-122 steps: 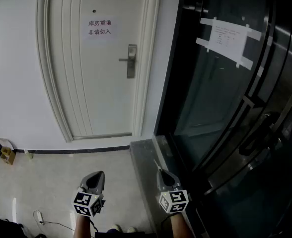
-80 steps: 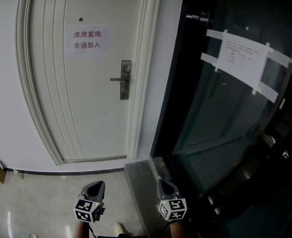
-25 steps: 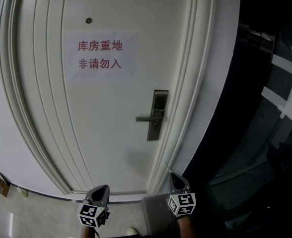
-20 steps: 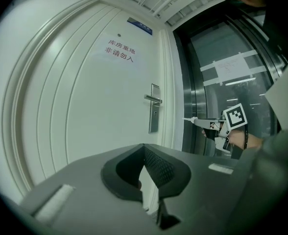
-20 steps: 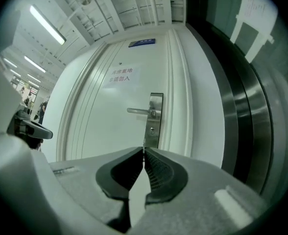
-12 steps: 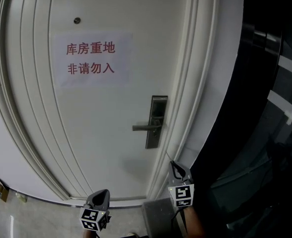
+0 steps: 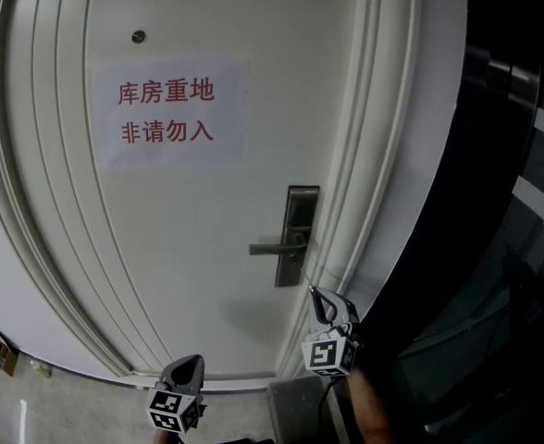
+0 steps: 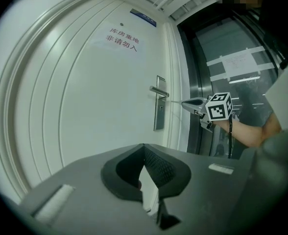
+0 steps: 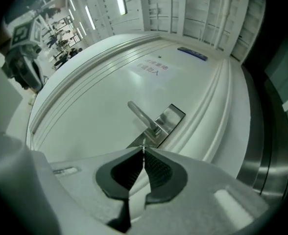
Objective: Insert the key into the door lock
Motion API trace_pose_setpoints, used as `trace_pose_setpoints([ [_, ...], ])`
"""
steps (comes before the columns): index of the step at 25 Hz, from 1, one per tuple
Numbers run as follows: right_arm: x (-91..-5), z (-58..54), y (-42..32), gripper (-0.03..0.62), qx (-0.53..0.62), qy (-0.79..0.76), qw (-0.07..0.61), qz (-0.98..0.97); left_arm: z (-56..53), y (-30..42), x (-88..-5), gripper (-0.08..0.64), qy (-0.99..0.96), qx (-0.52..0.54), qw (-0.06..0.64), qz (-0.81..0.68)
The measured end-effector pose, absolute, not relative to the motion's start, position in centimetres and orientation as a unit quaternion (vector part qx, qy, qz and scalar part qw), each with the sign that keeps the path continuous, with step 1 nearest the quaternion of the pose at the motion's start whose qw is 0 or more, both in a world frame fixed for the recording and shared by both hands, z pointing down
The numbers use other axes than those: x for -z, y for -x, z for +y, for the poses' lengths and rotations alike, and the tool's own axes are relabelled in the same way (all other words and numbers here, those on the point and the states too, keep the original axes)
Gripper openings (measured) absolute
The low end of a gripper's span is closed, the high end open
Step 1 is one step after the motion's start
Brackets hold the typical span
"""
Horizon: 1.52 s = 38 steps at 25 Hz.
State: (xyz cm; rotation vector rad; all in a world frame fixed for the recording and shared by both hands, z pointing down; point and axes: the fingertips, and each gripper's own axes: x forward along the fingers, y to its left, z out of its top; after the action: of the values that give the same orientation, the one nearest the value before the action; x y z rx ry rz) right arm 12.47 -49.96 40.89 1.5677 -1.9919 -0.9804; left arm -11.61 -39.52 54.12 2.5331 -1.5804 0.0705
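A white door [image 7: 189, 248] carries a steel lock plate [image 7: 296, 235] with a lever handle [image 7: 270, 247]. In the head view my right gripper [image 7: 316, 295] is raised just below the plate, shut on a thin metal key [image 7: 305, 274] that points up at it. In the right gripper view the key [image 9: 143, 149] sticks out of the closed tips, just short of the lock plate [image 9: 166, 121] and its handle [image 9: 139, 113]. My left gripper [image 7: 190, 364] hangs lower left, shut and holding nothing [image 8: 144, 149]. The left gripper view also shows the right gripper [image 8: 195, 103] near the lock plate [image 8: 159, 104].
A paper sign with red characters [image 7: 168, 111] is stuck on the door under a peephole [image 7: 139, 36]. A dark glass door with a metal frame [image 7: 517, 248] stands right of the white door frame [image 7: 383, 183]. Floor tiles show at bottom left [image 7: 31, 405].
My right gripper has risen toward the lock plate and rolled, so its marker cube faces differently. The left gripper drifted slightly lower. The door fills more of the view.
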Motion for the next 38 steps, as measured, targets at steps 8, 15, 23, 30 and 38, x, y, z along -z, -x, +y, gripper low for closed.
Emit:
trace_pose_setpoints([
  [8, -41.9, -53.2, -11.8, 0.011, 0.431, -0.537, 0.302, -0.659, -41.7, 12.0, -54.2, 0.002, -0.838, -0.017, 0.077, -0.54],
  [15, -42.8, -54.9, -11.8, 0.011, 0.454, -0.524, 0.335, -0.637, -43.1, 11.9, -54.6, 0.002, -0.835, -0.015, 0.082, -0.544],
  [23, -43.3, -56.2, -12.0, 0.011, 0.462, -0.518, 0.351, -0.628, -44.2, 12.0, -55.2, 0.002, -0.832, -0.02, 0.09, -0.547],
  [30, -43.3, -56.6, -11.6, 0.011, 0.484, -0.513, 0.394, -0.589, -45.2, 12.0, -55.4, 0.002, -0.834, -0.011, 0.1, -0.542],
  [38, -43.2, -56.6, -11.4, 0.011, 0.498, -0.505, 0.435, -0.554, -46.2, 11.7, -55.7, 0.002, -0.838, -0.012, 0.102, -0.536],
])
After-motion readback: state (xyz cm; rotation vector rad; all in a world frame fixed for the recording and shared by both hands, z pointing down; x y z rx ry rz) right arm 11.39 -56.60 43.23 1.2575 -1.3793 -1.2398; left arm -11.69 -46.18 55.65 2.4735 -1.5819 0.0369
